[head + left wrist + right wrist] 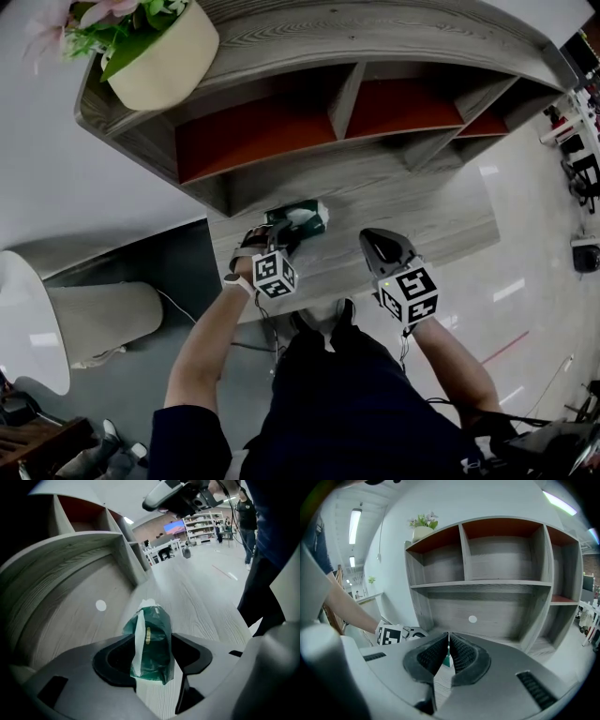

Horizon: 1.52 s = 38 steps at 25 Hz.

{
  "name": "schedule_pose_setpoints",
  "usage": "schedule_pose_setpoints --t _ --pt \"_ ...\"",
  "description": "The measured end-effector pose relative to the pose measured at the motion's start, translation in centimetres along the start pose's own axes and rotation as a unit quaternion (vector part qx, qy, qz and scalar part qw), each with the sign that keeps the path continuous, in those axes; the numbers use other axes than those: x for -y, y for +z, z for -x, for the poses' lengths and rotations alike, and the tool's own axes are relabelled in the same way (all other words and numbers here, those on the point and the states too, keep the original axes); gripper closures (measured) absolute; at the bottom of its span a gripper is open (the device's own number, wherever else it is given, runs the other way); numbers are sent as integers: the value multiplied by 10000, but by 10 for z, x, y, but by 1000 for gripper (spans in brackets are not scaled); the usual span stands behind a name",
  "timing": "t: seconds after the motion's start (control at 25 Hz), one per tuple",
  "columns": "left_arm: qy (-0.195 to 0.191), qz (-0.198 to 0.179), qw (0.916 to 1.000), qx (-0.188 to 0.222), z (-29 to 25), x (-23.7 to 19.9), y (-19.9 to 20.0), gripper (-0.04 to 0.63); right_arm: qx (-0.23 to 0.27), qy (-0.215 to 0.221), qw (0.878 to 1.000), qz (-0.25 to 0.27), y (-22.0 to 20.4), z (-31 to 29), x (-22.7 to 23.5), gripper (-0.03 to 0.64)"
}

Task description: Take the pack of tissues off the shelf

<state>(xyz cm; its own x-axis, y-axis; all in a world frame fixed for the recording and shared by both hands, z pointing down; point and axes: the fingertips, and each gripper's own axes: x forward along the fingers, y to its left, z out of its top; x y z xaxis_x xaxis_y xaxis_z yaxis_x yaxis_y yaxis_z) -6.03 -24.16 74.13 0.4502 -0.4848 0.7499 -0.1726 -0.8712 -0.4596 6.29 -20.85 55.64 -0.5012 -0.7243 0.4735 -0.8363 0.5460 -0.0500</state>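
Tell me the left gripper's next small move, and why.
Probably draw the left gripper straight back, away from the pack of tissues. Its jaws stand open on either side of the pack, with a gap at one side. The pack rests on the desk in front of the shelf, so it looks released.

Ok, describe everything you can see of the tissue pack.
The tissue pack is a soft packet in dark-green plastic wrap, with a white strip down one side and white tissue showing at its far end. It rests on the grey wood-grain shelf base, with its near end between the parted jaws of the left gripper, close to both pads.
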Motion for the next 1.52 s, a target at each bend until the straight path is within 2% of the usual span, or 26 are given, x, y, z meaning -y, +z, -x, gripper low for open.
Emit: schedule_pose_setpoints --t 0.12,0.28,0.56,0.68,0.76,0.84,0.92,0.96,1.08,1.2,1.52 --pt "96 142 9997 155 21 -6 8 344 77 34 10000 21 5 2 -2 604" --pt "268 528 9971 479 58 -12 29 342 229 135 9996 39 14 6 -10 604" --pt "980 1059 9865 774 122 -33 67 344 610 265 9976 174 37 13 -24 604" --pt "1245 1373 9770 1052 155 -46 85 353 838 276 9956 325 53 19 -31 604" --pt "1455 1442 9709 1241 178 -56 96 390 991 277 9938 417 65 25 -35 604" --pt "1701 1515 9628 1456 202 -66 107 457 1150 272 9918 491 78 31 -39 604" --pt "1965 1676 9512 1689 225 -76 116 530 1312 269 9895 551 90 37 -43 604" --pt "2102 1788 9442 1796 236 -81 119 545 1392 271 9882 575 95 40 -44 604" --pt "2536 2075 9226 2035 266 -96 126 565 1622 285 9843 643 110 50 -51 604" --pt "2873 2174 9071 2174 291 -108 131 569 1825 317 9799 738 123 59 -56 604" --pt "3272 2361 8864 2271 325 -125 127 575 2196 -12 9639 1503 161 75 -45 604"
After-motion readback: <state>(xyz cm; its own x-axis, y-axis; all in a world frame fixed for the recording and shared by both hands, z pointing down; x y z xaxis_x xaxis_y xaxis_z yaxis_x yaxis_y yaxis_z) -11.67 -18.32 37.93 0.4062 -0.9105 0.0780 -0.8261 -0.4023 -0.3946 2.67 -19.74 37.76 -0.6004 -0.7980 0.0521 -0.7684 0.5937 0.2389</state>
